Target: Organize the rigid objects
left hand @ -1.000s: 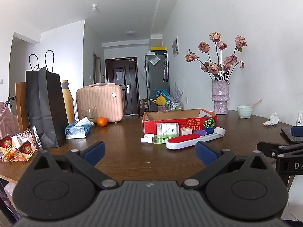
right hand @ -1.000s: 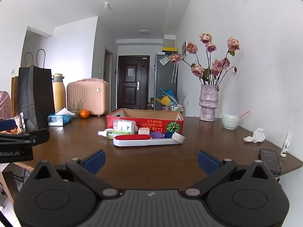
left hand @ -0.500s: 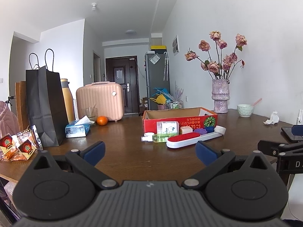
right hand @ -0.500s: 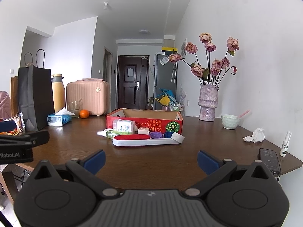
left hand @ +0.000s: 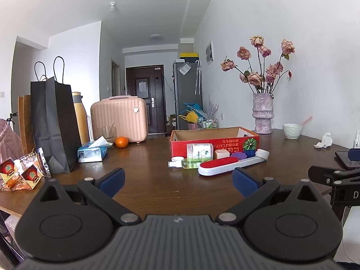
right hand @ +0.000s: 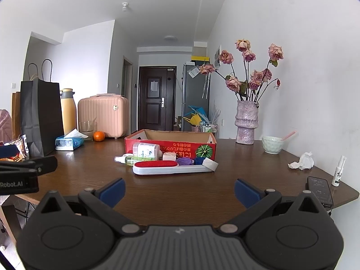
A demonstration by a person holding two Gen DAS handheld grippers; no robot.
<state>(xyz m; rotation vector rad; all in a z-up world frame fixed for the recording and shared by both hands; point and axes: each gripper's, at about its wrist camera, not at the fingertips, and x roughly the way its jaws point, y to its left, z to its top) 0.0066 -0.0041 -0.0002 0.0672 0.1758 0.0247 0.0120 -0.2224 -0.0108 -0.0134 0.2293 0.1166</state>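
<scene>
Red-padded white lint brush [right hand: 172,167] lies before the red box [right hand: 170,145]; left claw [left hand: 177,178] and right claw [right hand: 179,190] gape wide, empty.

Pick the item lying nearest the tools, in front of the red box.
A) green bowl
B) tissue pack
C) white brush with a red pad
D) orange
C: the white brush with a red pad lies flat in front of the red box, closest to both open tools.
</scene>
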